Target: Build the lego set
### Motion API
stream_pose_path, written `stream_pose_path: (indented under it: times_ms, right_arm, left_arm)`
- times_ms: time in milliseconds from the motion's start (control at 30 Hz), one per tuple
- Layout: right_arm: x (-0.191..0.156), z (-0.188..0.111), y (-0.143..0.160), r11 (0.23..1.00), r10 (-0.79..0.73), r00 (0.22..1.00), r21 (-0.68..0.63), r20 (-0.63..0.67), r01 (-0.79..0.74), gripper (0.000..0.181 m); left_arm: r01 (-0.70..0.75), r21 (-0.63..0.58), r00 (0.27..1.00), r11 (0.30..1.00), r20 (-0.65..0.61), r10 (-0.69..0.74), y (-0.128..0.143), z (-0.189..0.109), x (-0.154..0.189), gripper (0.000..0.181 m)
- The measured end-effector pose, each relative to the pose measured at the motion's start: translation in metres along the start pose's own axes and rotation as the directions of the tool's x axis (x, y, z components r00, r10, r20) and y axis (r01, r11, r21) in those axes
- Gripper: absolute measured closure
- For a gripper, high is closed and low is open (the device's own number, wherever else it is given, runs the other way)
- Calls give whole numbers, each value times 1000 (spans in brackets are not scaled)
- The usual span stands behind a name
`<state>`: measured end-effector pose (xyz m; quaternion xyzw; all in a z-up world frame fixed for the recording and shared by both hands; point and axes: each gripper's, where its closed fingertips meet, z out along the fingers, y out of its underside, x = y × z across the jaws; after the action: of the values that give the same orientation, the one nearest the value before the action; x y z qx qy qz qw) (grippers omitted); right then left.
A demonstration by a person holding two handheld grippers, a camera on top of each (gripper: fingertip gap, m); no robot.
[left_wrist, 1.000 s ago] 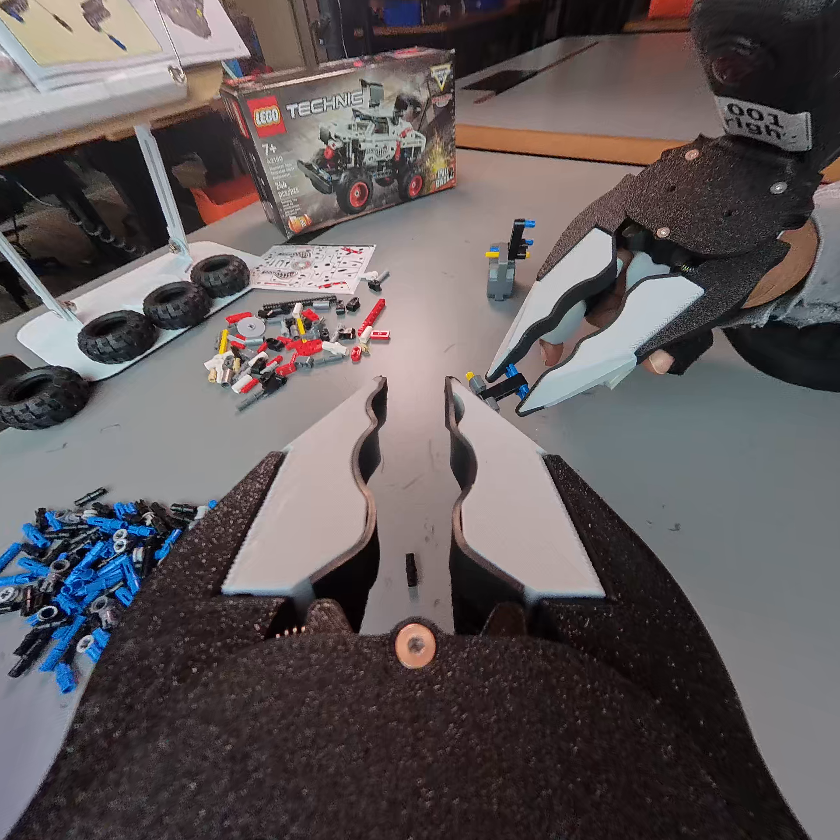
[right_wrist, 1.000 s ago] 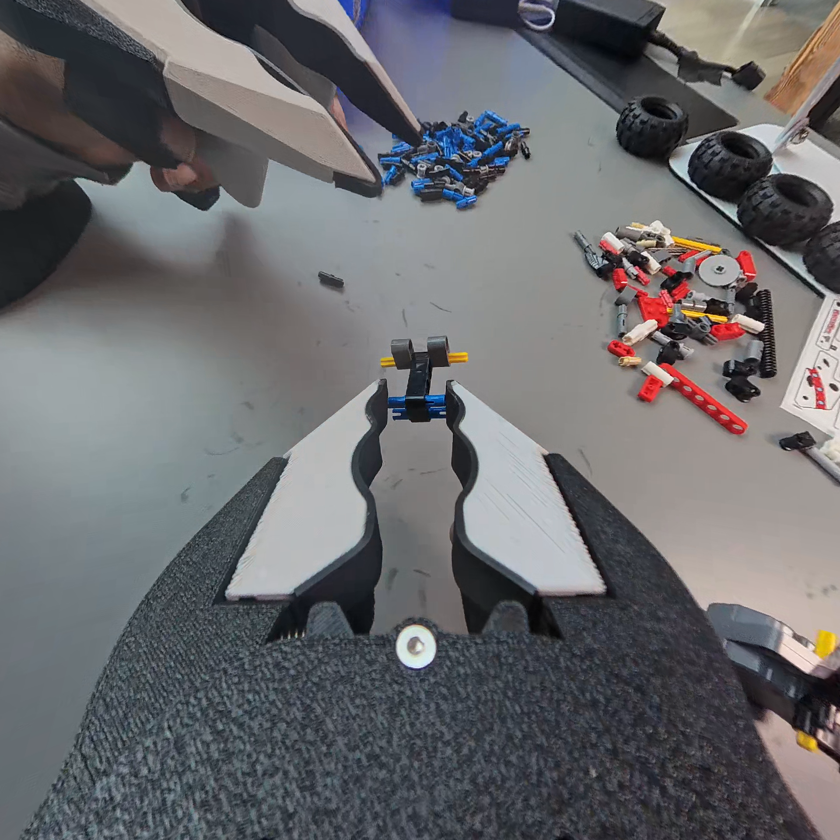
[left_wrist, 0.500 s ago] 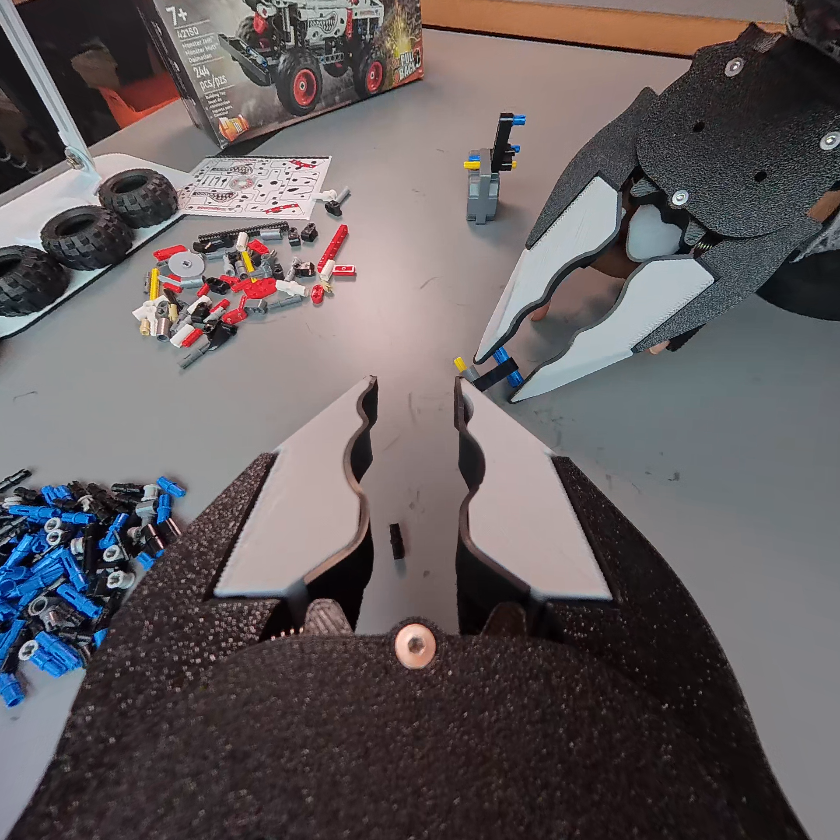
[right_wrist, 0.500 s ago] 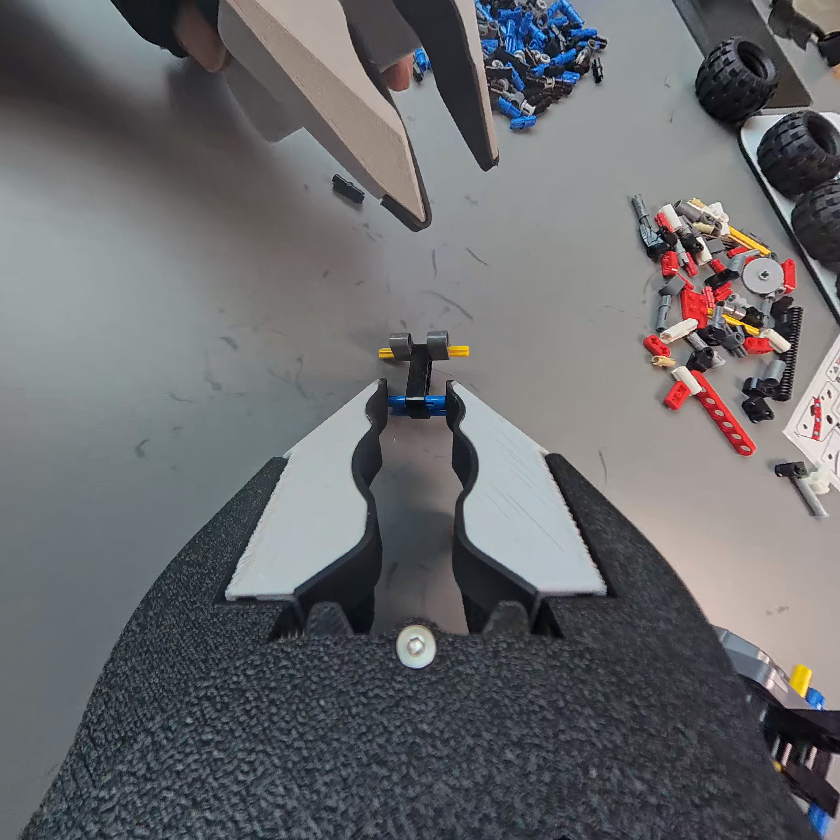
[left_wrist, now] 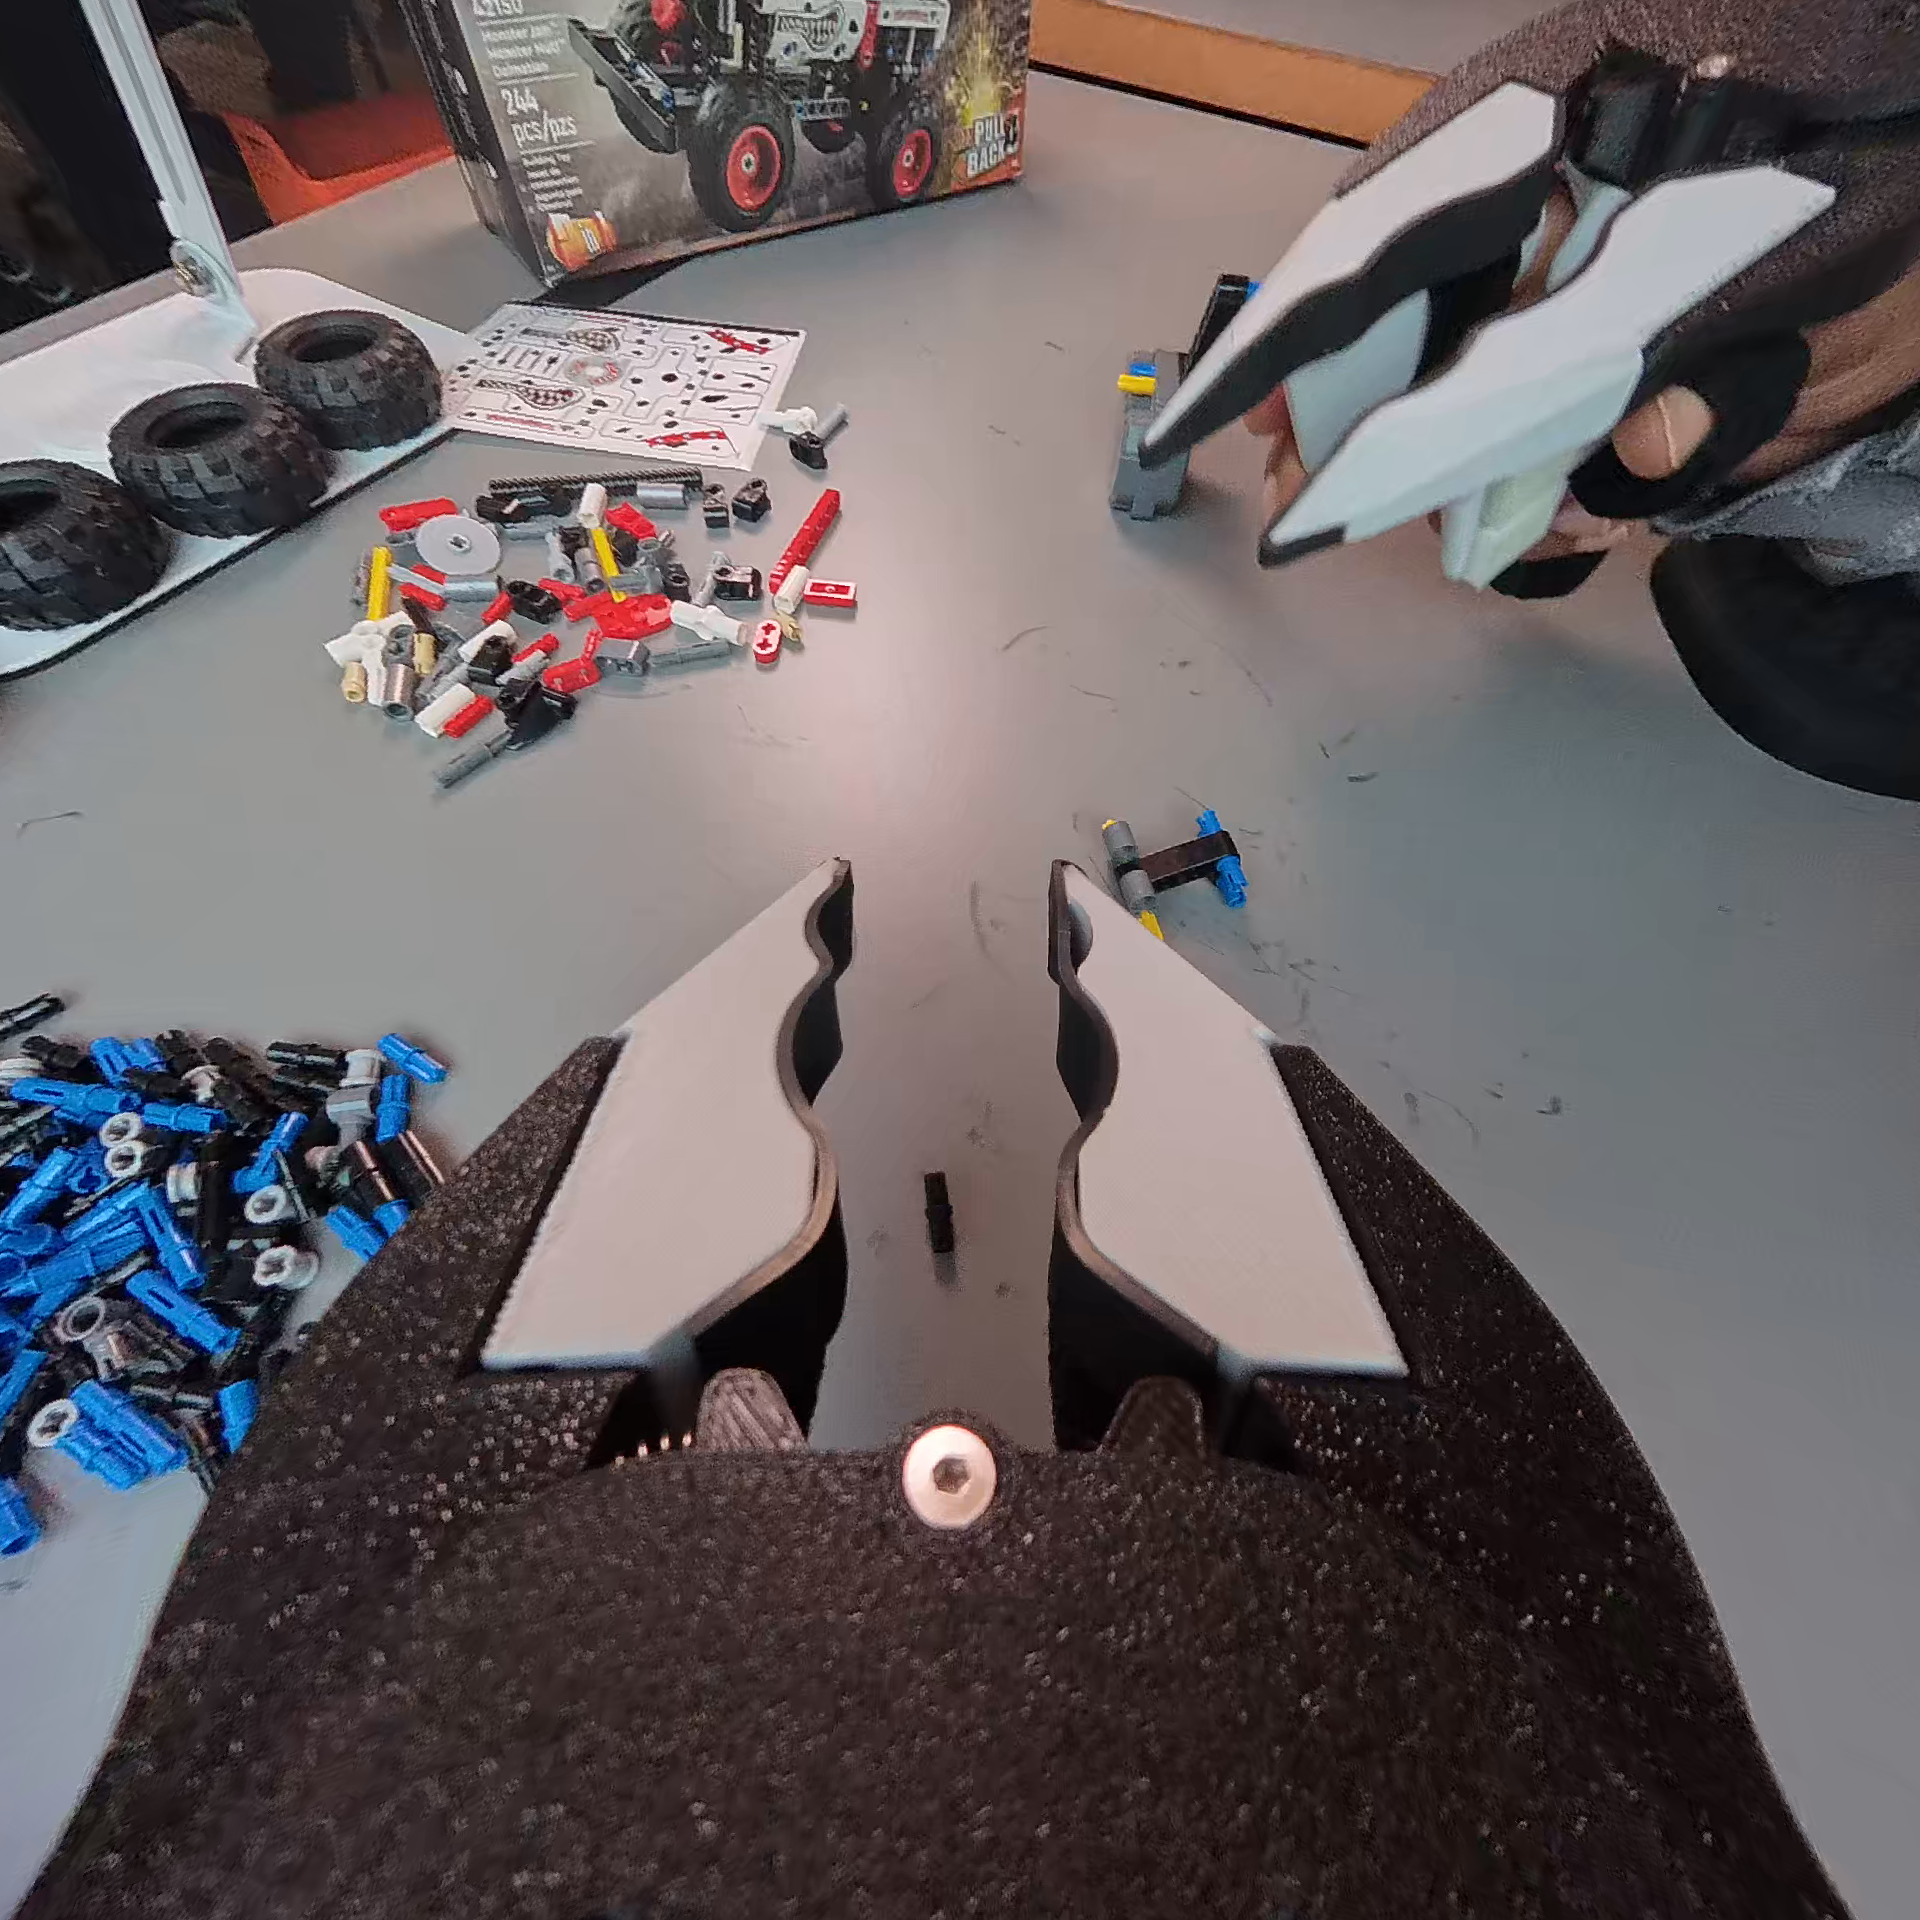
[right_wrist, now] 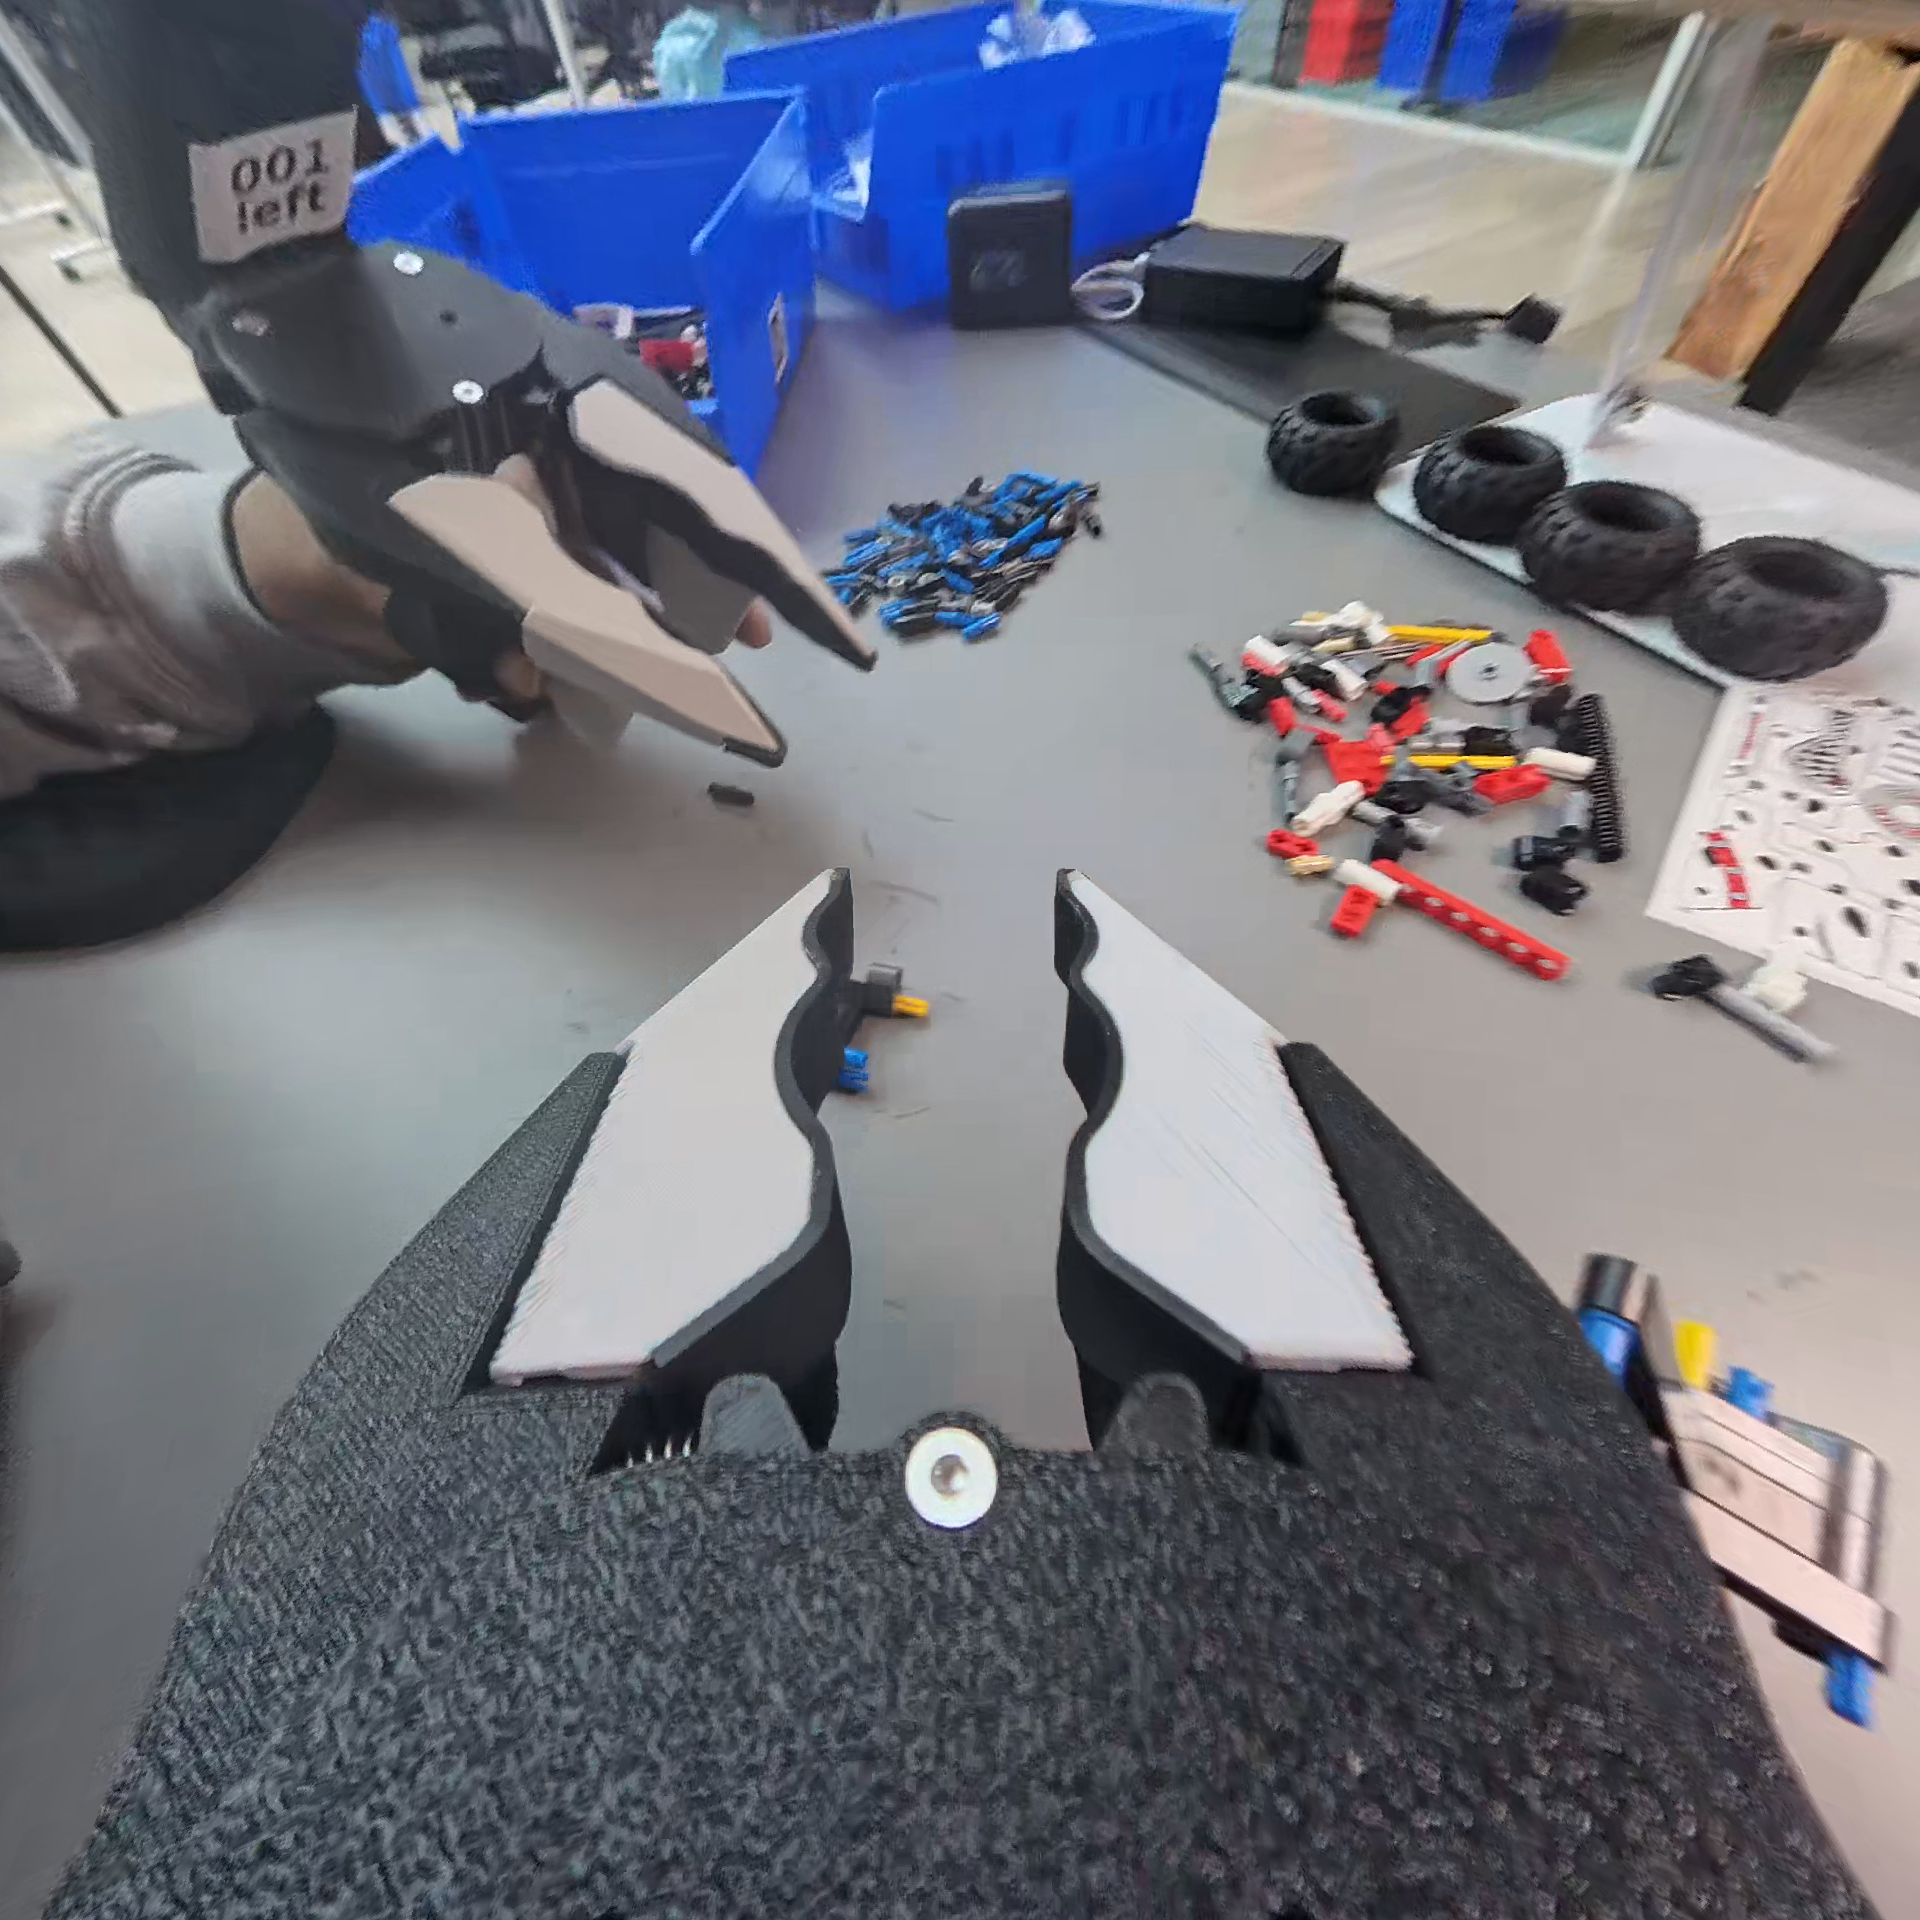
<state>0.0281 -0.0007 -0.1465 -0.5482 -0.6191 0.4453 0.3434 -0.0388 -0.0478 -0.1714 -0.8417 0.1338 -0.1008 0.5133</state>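
Released: small assembly (left_wrist: 1174, 864) flat, black beam pointing right.

Left gripper (left_wrist: 948, 883) jaws parted, empty, held low; right gripper (right_wrist: 951, 894) likewise parted, seemingly raised.

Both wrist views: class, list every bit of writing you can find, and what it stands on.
Box: words and numbers on its front; I don't copy writing.
White tag above the left hand-held gripper: short print, not copied.
Sticker sheet: too small to read.
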Motion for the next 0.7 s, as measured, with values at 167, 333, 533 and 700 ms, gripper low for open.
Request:
stream_pose_path:
  times_ms: [167, 333, 533, 700]
  right_arm:
    - [27, -15, -14, 996, 11, 994, 87, -111, -1, 150]
    - [25, -15, -14, 996, 11, 993, 84, -114, -2, 155]
    - [-3, -3, 19, 992, -54, 998, -113, 20, 56, 161]
    - [-31, 13, 55, 943, -137, 987, -295, 79, 155, 146]
  left_arm:
    - [-20, -134, 991, 991, -135, 2, 21, 11, 33, 146]
    - [-47, -220, 990, 974, -143, 16, 32, 26, 51, 151]
    - [-25, -258, 995, 966, -102, -1, 32, 42, 47, 163]
    - [24, -270, 997, 963, -63, -43, 32, 46, 44, 174]
